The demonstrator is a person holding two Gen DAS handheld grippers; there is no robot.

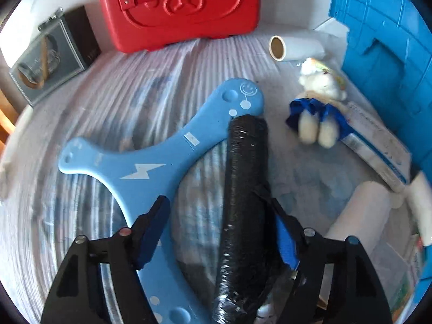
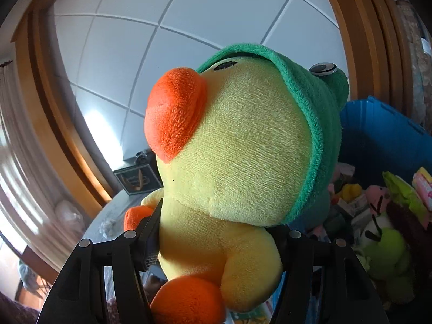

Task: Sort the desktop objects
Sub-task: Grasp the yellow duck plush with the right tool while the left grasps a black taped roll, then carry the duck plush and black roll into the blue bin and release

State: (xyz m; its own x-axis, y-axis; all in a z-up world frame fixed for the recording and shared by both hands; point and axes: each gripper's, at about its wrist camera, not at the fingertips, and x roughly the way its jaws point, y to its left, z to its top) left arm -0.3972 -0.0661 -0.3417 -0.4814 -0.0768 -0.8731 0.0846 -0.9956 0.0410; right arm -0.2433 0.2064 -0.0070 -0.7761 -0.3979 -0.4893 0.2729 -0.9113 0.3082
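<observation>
My left gripper is open above the table, its blue-padded jaws on either side of a black plastic-wrapped roll that lies lengthwise beside the right finger. A light blue flat board lies under the left finger. A small white plush bear in a blue dress and a white paper roll lie further off. My right gripper is shut on a yellow plush duck with an orange beak and green frog hood, held up in the air.
A red plastic case and a dark framed picture stand at the back of the table. A blue storage bin stands at the right; the right wrist view shows the bin holding several plush toys and packets.
</observation>
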